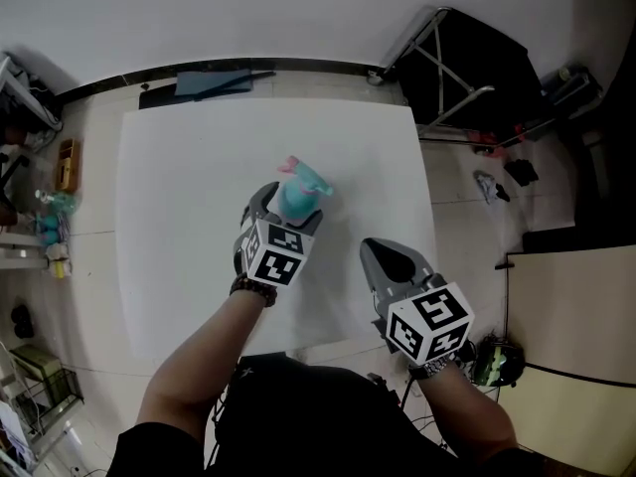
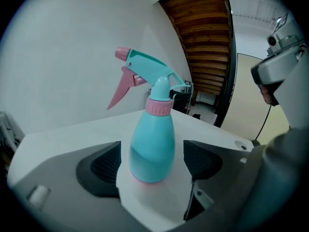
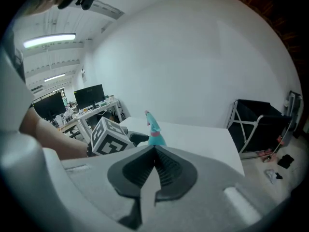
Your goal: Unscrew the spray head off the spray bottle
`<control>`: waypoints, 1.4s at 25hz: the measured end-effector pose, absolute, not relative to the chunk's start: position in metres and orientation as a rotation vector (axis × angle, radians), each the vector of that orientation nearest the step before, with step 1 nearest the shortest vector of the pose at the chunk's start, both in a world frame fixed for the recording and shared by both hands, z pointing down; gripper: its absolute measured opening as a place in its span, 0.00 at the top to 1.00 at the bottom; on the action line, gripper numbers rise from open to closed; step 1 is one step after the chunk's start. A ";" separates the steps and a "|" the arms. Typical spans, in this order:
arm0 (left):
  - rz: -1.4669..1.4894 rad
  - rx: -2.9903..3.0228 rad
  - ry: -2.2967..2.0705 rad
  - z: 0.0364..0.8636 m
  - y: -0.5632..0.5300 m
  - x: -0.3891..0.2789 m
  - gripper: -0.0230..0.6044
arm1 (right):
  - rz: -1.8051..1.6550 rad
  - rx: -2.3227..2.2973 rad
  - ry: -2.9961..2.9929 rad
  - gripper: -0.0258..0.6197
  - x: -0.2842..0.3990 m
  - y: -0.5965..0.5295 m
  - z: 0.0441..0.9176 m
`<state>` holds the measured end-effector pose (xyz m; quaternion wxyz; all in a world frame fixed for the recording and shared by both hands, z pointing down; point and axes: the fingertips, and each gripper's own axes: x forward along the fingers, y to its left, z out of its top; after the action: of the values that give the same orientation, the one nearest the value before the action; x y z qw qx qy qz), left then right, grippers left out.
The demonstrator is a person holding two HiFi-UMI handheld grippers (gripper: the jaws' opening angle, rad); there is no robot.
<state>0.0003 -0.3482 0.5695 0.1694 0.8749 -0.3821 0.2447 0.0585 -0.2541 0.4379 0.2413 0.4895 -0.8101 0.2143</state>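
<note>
Left gripper (image 2: 152, 164) stands with its jaws wide apart, one dark ribbed pad on each side of the spray bottle (image 2: 152, 144). In the left gripper view a bare gap shows between each pad and the teal body, so nothing is held yet. The bottle stands upright on the white table (image 1: 179, 187), spray head (image 2: 147, 69) still on, joined to the body by a pink collar (image 2: 159, 106).

The step in hand looks like securing the body so the head can be turned. The pads would do best to close on the broad lower belly, well below the collar. The body is smooth and narrows upward, so a high grip would likely slide off toward the neck. Keeping the bottle's base on the table while closing should stop it tipping.

Right gripper (image 3: 154, 158) is closed and empty, off to the bottle's right and nearer the person. It will have to open before it can work on the top. It should take the collar or the head just above it, not the pink trigger (image 2: 120, 88), which juts sideways and would probably give under pressure. A firm hold on the body must come before any twist, or the whole bottle will spin.
</note>
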 end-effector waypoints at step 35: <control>0.884 2.500 -1.115 0.598 -0.352 -0.001 0.37 | 0.541 1.301 -2.240 0.97 0.068 -0.258 0.428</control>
<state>-0.0014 -0.3522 0.5979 0.1321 0.8614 -0.3843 0.3048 0.0681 -0.2583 0.4277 0.2451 0.4766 -0.8206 0.1984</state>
